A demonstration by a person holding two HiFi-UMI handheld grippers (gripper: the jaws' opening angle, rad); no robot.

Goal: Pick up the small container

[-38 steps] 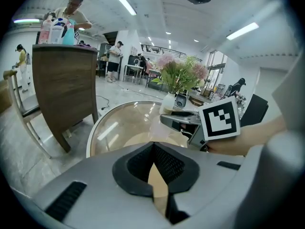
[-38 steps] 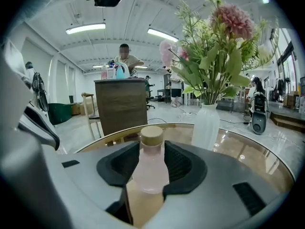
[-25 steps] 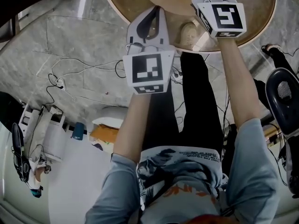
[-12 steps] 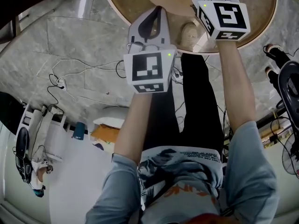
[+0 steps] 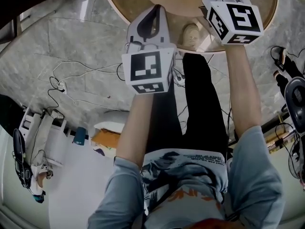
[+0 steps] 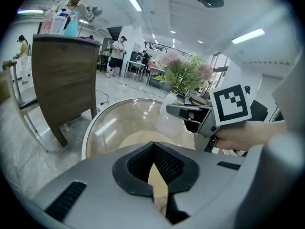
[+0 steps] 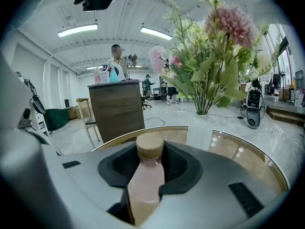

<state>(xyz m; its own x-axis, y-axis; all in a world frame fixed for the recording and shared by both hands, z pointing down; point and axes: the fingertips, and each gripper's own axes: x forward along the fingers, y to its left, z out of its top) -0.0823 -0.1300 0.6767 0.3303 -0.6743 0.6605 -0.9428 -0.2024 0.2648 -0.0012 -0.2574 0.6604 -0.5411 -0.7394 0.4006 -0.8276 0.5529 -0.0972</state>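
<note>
Clamping the small bottle [image 7: 145, 190], the right gripper [image 7: 151, 159] has just been closing its jaws; pads now press its sides above the glass bench [image 7: 240, 152]. Left gripper [image 6: 153, 149]: jaws together, empty. Grasp looks made; lift unconfirmed.

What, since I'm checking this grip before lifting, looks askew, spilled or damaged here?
Nothing stands out. The jaws of the right gripper have just been closing and hold the capped bottle; no spill shows, and the vase stands upright on the table.
</note>
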